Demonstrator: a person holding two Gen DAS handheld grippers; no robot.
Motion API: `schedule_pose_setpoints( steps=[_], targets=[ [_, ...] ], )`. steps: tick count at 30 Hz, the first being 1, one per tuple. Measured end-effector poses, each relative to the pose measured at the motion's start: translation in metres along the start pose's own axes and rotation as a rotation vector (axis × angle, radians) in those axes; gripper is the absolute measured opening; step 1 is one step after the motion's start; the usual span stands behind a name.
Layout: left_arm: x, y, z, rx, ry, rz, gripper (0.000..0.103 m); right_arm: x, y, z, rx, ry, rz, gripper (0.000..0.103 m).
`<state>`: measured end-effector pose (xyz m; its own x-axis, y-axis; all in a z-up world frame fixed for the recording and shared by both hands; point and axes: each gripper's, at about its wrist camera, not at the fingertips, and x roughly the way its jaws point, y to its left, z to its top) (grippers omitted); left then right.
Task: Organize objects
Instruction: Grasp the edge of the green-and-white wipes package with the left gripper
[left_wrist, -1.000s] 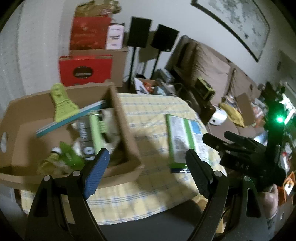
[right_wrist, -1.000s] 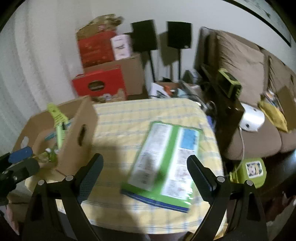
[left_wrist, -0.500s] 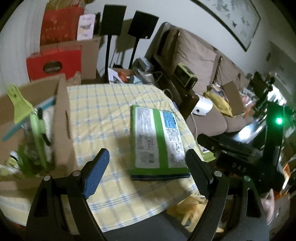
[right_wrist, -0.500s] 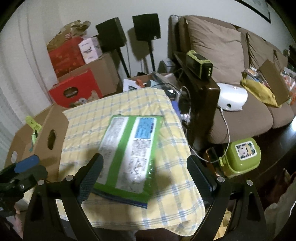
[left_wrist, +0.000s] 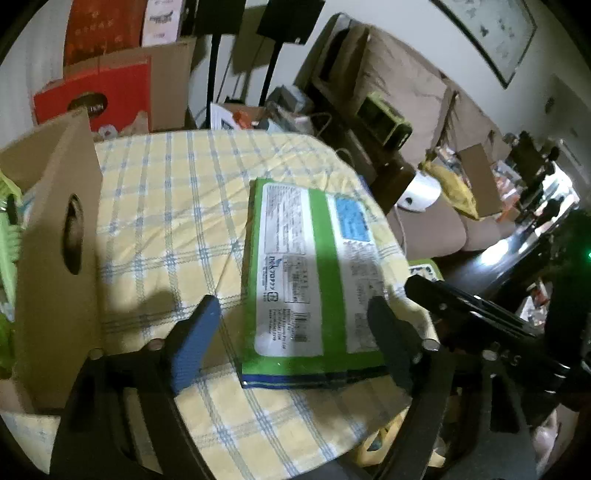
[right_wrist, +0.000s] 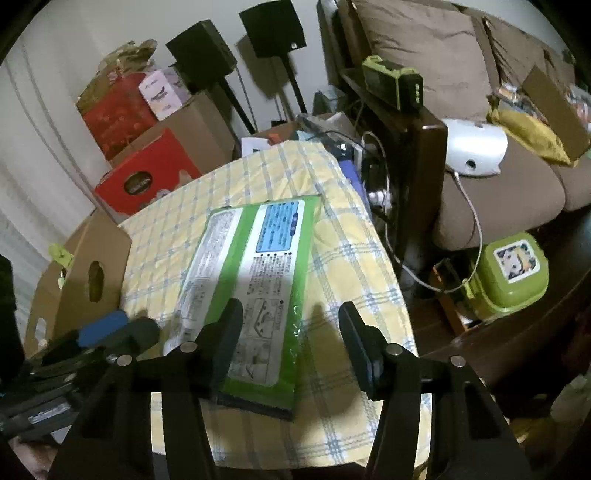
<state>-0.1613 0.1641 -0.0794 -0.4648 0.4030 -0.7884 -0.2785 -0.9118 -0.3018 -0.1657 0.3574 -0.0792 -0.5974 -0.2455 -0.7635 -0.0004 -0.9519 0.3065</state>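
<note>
A flat green package (left_wrist: 317, 280) with white and blue label panels lies on the yellow checked tablecloth (left_wrist: 166, 206). My left gripper (left_wrist: 295, 325) hangs over the package's near end. Its jaws are closing: the blue pad (left_wrist: 199, 339) stands left of the package edge, and the black finger (left_wrist: 388, 339) is over the right corner without pressing on it. In the right wrist view my right gripper (right_wrist: 291, 321) is closing too. It straddles the right edge of the package (right_wrist: 258, 258), with nothing gripped. A cardboard box (left_wrist: 55, 258) holding green items stands on the left.
Left of the package is the box's end wall with a hand hole (right_wrist: 92, 280). Red cartons (right_wrist: 147, 181) and speaker stands (right_wrist: 273, 33) stand behind the table. To the right are a dark wooden side table (right_wrist: 417, 147), a brown sofa (right_wrist: 498, 184) and a green lidded container (right_wrist: 513, 273) on the floor.
Both grippers have come down and forward from the box towards the green package, which now looms larger between the fingers. The right jaws have narrowed clearly, the left ones slightly.
</note>
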Motion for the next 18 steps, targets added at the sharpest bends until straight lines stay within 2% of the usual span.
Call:
schedule_pose_setpoints(
  steps=[5,9,18],
  targets=[
    [0.019,0.01,-0.003,-0.039,0.031,-0.031,0.069,0.012,-0.005,-0.001,0.021,0.005,0.023,0.051],
    [0.028,0.013,-0.007,-0.055,0.04,-0.057,0.066,0.023,-0.004,-0.002,0.014,0.008,0.051,0.042],
    [0.036,0.016,-0.011,-0.06,0.023,-0.076,0.062,0.042,0.001,-0.008,-0.002,0.01,0.079,0.041]
  ],
)
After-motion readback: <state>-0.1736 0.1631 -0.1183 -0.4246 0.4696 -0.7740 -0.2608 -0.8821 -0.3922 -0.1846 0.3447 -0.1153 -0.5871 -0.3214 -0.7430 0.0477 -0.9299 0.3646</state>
